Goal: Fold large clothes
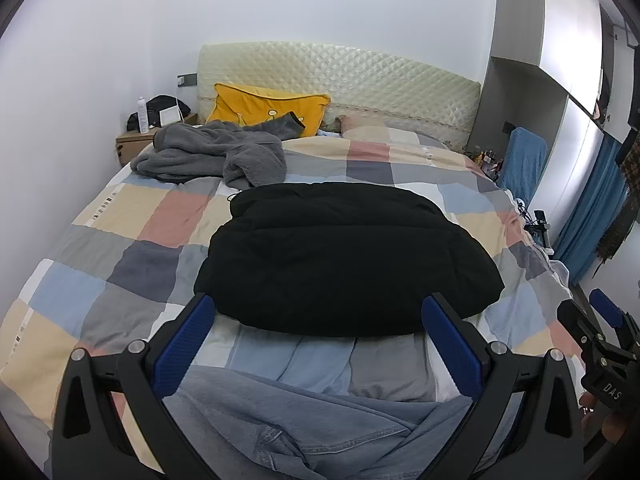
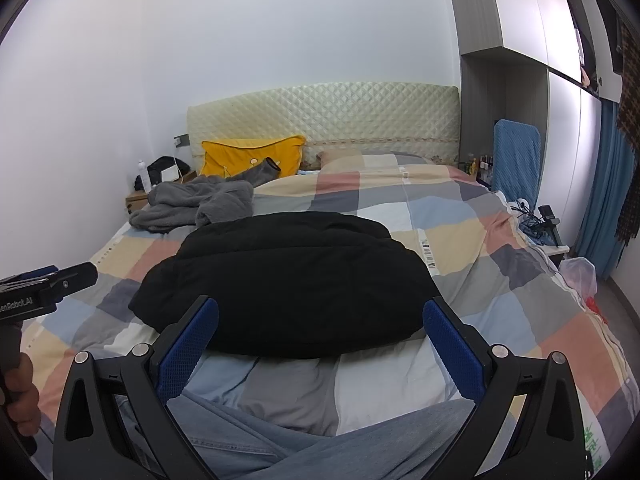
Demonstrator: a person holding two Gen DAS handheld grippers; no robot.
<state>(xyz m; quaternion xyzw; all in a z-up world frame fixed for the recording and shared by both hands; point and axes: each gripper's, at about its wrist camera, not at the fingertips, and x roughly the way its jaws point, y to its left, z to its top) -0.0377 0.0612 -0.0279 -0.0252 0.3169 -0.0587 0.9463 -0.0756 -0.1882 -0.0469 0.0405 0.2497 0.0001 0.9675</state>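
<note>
A black padded garment [image 1: 344, 256] lies folded into a compact bundle in the middle of the checked bed cover [image 1: 120, 216]; it also shows in the right wrist view [image 2: 288, 280]. A grey-blue garment [image 1: 304, 428] lies crumpled at the near edge, under both grippers, and shows in the right wrist view [image 2: 280, 440]. A grey fleece garment [image 1: 212, 152] lies heaped near the pillows. My left gripper [image 1: 318, 320] is open and empty, above the grey-blue garment, just short of the black bundle. My right gripper [image 2: 320, 324] is open and empty too, beside it.
A yellow pillow [image 1: 272, 108] leans on the quilted headboard [image 1: 360, 76]. A bedside table [image 1: 136, 142] with a bottle and bag stands at the far left. A blue chair [image 2: 516, 160] and a small stand with cables [image 2: 548, 224] stand right of the bed.
</note>
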